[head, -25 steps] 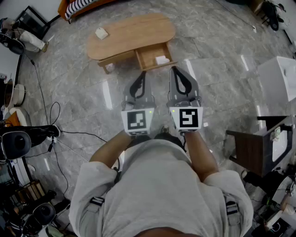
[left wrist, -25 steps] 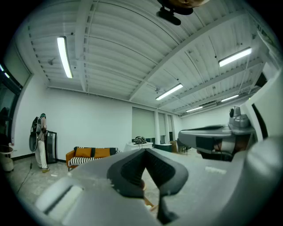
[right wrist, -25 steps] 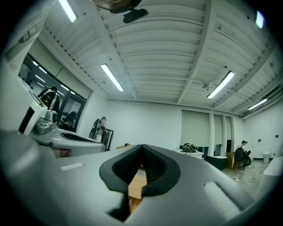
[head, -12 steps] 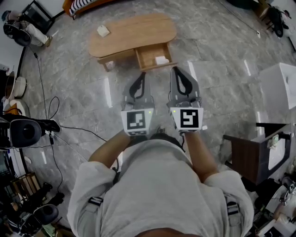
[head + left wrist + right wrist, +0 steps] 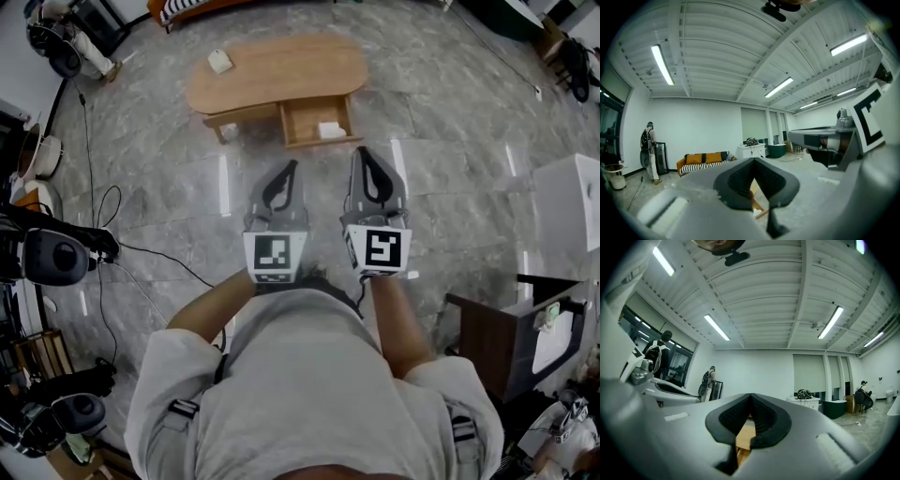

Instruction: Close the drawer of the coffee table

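**Drawer open, both claws shut and short of the table**

Since a second ago both grippers have sunk a little in the head view, and their marker cubes now sit closer to the person's chest. The coffee table has barely shifted in the picture.

Underfoot is a glossy grey stone-tile floor (image 5: 441, 131) that catches streaks of the ceiling lights. It runs out to a large, white-walled room with a ribbed ceiling and strip lamps.

The person's forearms reach forward side by side. The left gripper (image 5: 289, 169) and the right gripper (image 5: 364, 154) point level towards the table, the right one slightly ahead. Each gripper's own view shows its jaws pressed together with nothing between them. Only a sliver of light wood shows beyond the tips.

Ahead, apart from both grippers, stands the oval wooden coffee table (image 5: 281, 67). Its drawer (image 5: 305, 117) is pulled out on the near side, to the right of the table's middle. A small white item (image 5: 330, 129) lies inside, and a white box (image 5: 220, 62) rests on the tabletop's left end. Bare floor lies between the claws and the drawer front.

A dark cabinet (image 5: 489, 345) stands at near right, with a white unit (image 5: 567, 199) beyond it. Black camera gear (image 5: 52, 255) and cables (image 5: 141, 270) lie at the left. A striped sofa (image 5: 703, 161) lines the far wall, and a person (image 5: 649, 150) stands near it.
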{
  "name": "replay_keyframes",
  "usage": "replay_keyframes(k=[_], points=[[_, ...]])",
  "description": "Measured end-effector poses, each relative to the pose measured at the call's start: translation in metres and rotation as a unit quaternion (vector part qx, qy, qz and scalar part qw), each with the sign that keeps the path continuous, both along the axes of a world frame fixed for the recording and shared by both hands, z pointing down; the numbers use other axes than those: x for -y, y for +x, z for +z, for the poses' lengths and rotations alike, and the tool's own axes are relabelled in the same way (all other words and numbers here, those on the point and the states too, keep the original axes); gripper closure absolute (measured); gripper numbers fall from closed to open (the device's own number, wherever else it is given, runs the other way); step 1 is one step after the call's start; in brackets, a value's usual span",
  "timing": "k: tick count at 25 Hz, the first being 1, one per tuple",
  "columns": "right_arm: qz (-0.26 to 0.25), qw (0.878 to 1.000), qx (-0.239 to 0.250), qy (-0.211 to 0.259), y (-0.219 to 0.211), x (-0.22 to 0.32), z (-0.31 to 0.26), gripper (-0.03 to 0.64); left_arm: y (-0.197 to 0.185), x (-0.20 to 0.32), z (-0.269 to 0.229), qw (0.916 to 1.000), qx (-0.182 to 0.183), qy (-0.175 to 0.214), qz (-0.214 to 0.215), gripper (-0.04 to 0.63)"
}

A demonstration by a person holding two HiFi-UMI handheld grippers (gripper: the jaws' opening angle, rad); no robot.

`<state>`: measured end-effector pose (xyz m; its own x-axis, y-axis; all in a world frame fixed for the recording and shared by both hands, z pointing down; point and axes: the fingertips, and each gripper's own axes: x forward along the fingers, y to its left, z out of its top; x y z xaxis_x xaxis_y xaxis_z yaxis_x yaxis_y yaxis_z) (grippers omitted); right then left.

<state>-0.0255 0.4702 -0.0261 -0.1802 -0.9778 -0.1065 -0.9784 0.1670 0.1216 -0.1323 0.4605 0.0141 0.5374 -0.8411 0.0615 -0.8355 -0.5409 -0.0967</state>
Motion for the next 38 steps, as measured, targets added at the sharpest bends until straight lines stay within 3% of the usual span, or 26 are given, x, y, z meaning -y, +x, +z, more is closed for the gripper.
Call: replay_keyframes(k=[8,17,28,33,38], points=[[-0.002,0.999,-0.011,-0.038,0.014,0.038,0.025,0.611,0.016,0.037,0.028,0.9994,0.007,-0.034,0.001,0.575],[0.009,0.998,-0.022,-0.052,0.034,0.124,0.034,0.611,0.027,0.133,0.038,0.9985,-0.007,-0.054,-0.002,0.575],[0.013,0.993,-0.066,-0.093,0.034,0.245,0.043,0.611,0.048,0.254,0.045,0.9959,-0.012,-0.074,0.05,0.575],[0.018,0.992,-0.077,-0.1,0.05,0.273,0.042,0.611,0.053,0.289,0.051,0.9951,-0.029,-0.088,0.034,0.575],[0.004,0.99,-0.064,-0.129,0.064,0.308,0.067,0.611,0.051,0.32,0.068,0.9945,-0.02,-0.103,0.006,0.575]])
